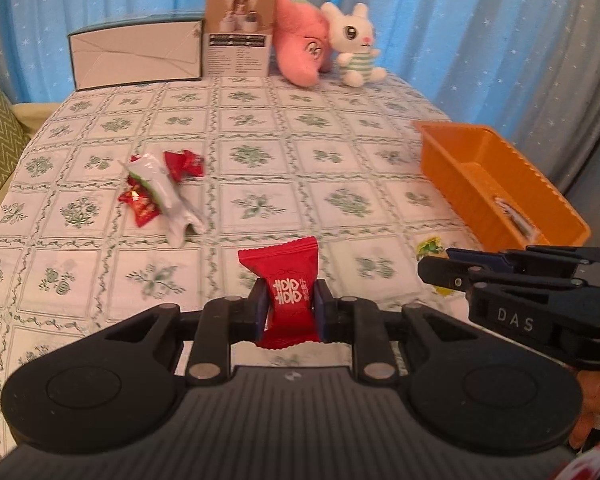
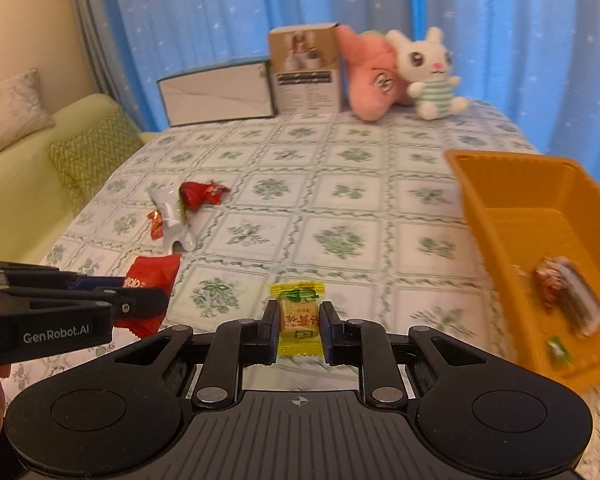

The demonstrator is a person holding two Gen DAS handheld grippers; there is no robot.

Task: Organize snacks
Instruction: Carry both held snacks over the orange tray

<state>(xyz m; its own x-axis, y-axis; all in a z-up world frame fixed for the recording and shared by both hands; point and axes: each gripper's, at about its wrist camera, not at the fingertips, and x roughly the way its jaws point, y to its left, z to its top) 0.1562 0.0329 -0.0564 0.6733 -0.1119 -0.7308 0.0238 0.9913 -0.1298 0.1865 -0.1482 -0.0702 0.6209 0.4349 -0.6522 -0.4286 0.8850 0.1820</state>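
My left gripper is shut on a red candy packet and holds it above the tablecloth; this packet also shows in the right wrist view. My right gripper is shut on a yellow candy and holds it above the cloth. An orange bin stands to the right, with a few wrapped snacks inside. A small pile of a white packet and red candies lies on the cloth to the left. The right gripper shows at the right edge of the left wrist view.
A white box, a brown carton, a pink plush and a white bunny plush stand along the table's far edge. Blue curtains hang behind. A green sofa with cushions is to the left.
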